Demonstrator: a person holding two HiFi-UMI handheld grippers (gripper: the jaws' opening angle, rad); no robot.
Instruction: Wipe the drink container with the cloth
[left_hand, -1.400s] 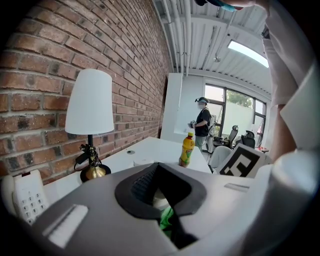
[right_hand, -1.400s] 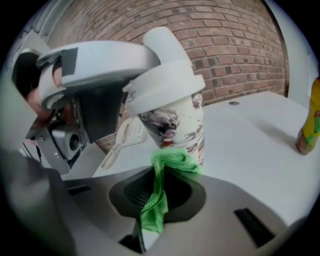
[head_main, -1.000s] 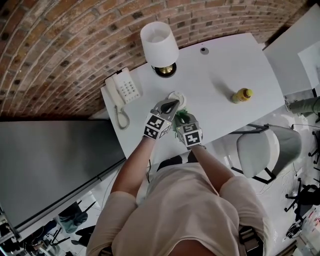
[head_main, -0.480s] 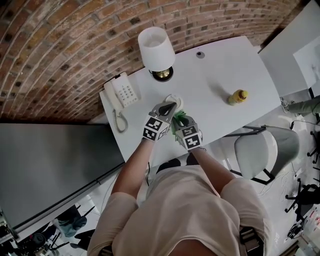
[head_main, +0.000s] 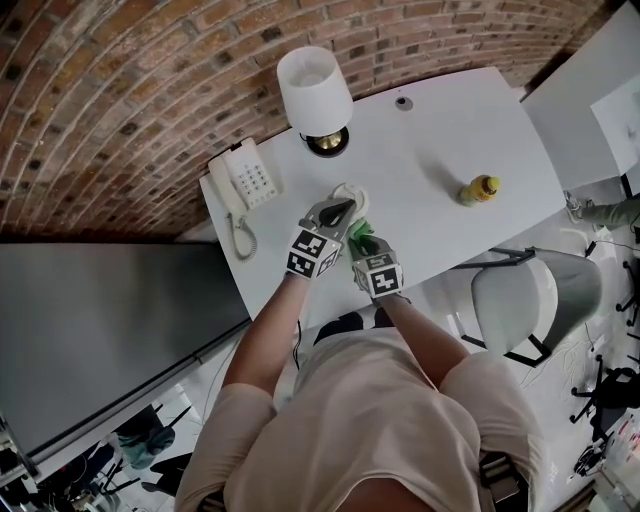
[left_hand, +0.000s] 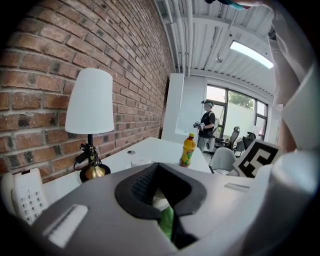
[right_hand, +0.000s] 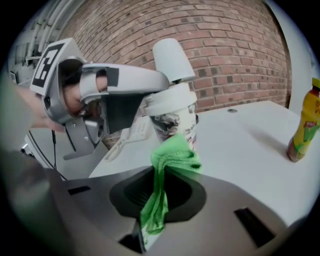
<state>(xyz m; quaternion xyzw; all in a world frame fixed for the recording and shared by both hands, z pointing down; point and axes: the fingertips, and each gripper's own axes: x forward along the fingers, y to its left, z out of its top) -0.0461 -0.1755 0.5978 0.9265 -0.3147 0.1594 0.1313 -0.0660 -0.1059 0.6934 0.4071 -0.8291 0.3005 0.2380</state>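
On the white table (head_main: 450, 130), a phone (head_main: 245, 180) sits at the far left by the brick wall, with a lamp (head_main: 315, 88) just to its right. In front of the lamp the left gripper (head_main: 335, 213) reaches in from the left and appears clamped on the cup (right_hand: 175, 117) near its white lid, steadying it. The cup stands upright near the table's front edge, its long axis vertical. The bunched green cloth (right_hand: 172, 155) touches the lower part of the cup's near side. The right gripper (right_hand: 159, 187) is clenched on the cloth, whose tail hangs down between the jaws. The cup lies straight ahead of this gripper and a little above it, so the wiping hand is the right one, and the likely stroke runs up the wall toward the lid. A yellow bottle (head_main: 482, 189) stands well apart at the right.
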